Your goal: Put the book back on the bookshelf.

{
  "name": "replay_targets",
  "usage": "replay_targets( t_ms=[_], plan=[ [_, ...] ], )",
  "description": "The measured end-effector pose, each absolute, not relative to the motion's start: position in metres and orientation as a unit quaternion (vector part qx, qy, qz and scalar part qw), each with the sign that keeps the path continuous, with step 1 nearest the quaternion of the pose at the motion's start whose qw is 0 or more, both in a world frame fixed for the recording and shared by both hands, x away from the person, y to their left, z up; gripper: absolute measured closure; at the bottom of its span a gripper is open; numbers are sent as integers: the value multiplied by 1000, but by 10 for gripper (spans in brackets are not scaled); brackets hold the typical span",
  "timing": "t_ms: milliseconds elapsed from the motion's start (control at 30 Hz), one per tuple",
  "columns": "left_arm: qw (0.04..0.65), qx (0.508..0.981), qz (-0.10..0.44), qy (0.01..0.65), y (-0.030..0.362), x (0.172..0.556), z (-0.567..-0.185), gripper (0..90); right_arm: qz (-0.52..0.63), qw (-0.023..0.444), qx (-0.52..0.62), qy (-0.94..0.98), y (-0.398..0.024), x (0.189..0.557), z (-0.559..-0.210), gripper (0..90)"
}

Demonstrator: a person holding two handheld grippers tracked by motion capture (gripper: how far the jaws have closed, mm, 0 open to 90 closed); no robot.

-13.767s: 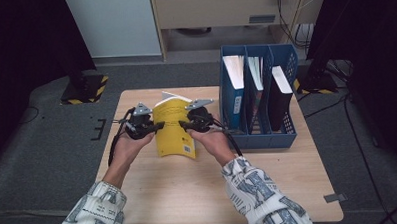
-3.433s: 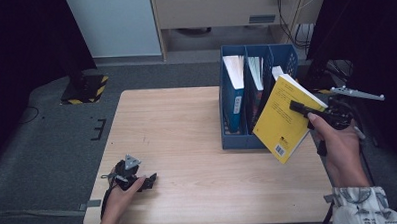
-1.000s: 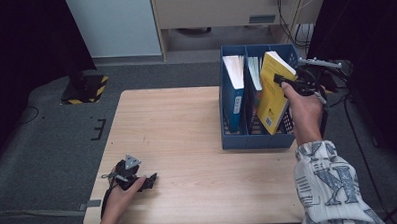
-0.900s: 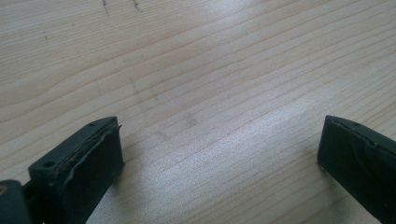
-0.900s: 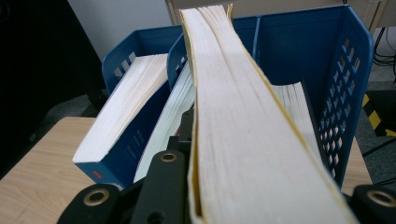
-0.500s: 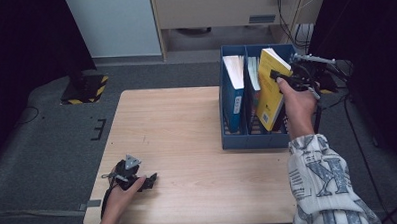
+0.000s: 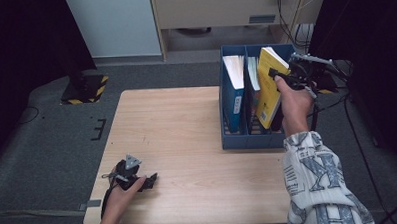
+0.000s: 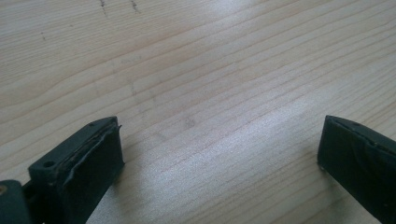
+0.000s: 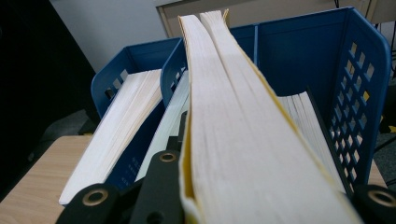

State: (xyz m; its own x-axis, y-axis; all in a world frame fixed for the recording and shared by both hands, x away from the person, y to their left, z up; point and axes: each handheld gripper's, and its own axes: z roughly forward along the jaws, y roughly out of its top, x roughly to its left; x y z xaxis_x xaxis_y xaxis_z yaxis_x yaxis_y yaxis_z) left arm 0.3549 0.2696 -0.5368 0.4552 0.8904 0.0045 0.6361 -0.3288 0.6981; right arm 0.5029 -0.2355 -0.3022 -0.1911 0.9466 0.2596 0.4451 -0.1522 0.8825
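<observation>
The right gripper (image 7: pixel 280 75) has its fingers (image 9: pixel 161 186) clamped on the yellow book (image 7: pixel 267 89), pinching it near its top edge, and the right gripper view looks straight along the book's pale page block. The book hangs tilted over the blue file rack (image 7: pixel 247 140), its lower end down inside the rack's right-hand part, beside the white-paged volumes (image 7: pixel 235 70) standing in the other slots; which compartment exactly it sits in is hard to call. The rack stands at the far right of the wooden worktop (image 7: pixel 187 122). Over at the near left corner, the left gripper (image 7: pixel 148 182) rests low on the worktop in the person's hand, its fingers (image 8: pixel 93 158) spread wide with nothing but bare wood grain between them, well apart from the rack and the book.
</observation>
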Motion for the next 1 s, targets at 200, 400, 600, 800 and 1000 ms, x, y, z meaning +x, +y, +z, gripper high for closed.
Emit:
replay_targets(
  t_ms=[200, 400, 600, 800, 1000],
  plan=[
    [321, 790, 199, 483, 269, 355, -537, 0, 483, 262, 582, 599, -234, 506, -305, 746],
    [321, 791, 198, 482, 269, 355, -537, 0, 478, 266, 583, 601, -232, 512, -311, 746],
    [321, 791, 198, 482, 269, 355, -537, 0, 475, 267, 585, 601, -229, 516, -315, 746],
    [321, 791, 198, 482, 269, 355, -537, 0, 471, 267, 586, 603, -227, 518, -319, 745],
    [321, 791, 198, 482, 269, 355, -537, 0, 469, 268, 588, 602, -225, 520, -322, 745]
  ],
)
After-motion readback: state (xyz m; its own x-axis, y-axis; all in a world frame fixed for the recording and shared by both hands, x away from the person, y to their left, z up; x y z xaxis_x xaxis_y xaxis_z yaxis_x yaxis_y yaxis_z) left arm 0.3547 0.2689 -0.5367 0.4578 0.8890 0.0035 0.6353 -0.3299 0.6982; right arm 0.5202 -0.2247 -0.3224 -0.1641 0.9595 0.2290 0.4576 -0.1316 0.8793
